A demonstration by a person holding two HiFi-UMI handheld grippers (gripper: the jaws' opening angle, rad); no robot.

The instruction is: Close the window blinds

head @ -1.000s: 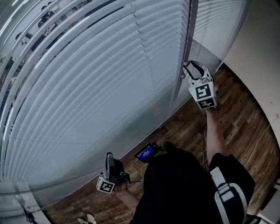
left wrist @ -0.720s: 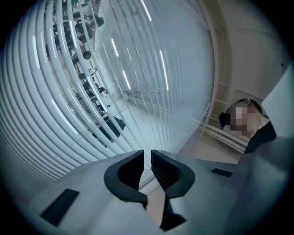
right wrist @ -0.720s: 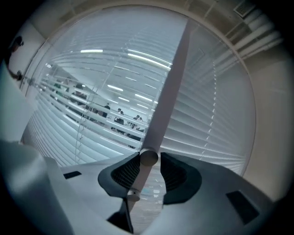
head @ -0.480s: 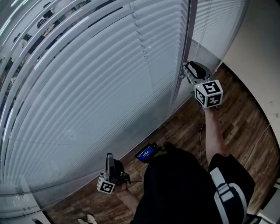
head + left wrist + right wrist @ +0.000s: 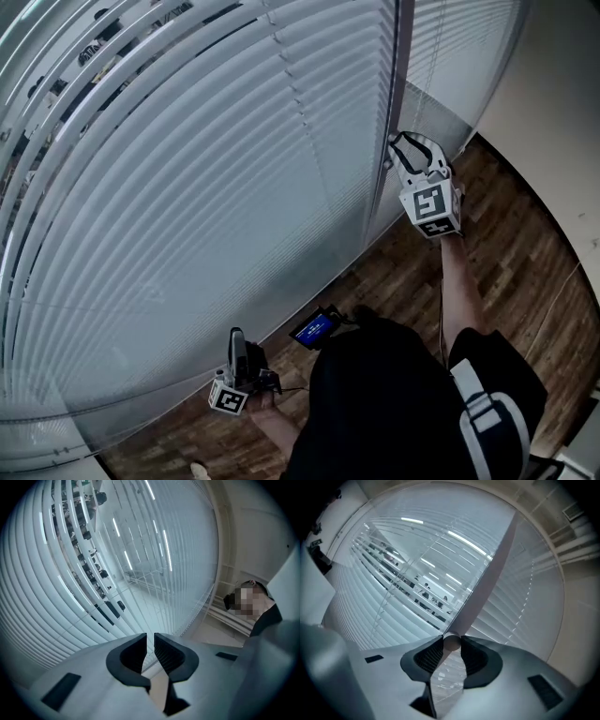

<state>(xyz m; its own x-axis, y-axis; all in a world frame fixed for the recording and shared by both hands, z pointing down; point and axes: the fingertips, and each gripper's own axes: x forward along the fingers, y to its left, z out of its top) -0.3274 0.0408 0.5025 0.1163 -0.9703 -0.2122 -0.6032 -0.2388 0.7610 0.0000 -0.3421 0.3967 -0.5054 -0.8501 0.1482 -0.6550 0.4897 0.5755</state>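
Observation:
White slatted window blinds (image 5: 187,187) fill the left and middle of the head view. Their lower slats lie flat and shut, while the top left slats stand apart and show the room behind. My right gripper (image 5: 398,150) reaches to the blind's right edge. There its jaws (image 5: 451,643) are shut on the round end of the grey tilt wand (image 5: 487,578), which runs up and to the right. My left gripper (image 5: 236,339) hangs low near the blind's bottom edge, and its jaws (image 5: 149,641) are drawn together to a thin slit with nothing between them.
A second blind (image 5: 459,47) hangs right of the window post. A white wall (image 5: 553,112) closes the right side, and wood flooring (image 5: 506,262) runs under me. A small device with a blue screen (image 5: 312,329) sits at my waist.
The right gripper rolled one way about the wand and back again, as its marker cube shows. The left gripper stayed where it was.

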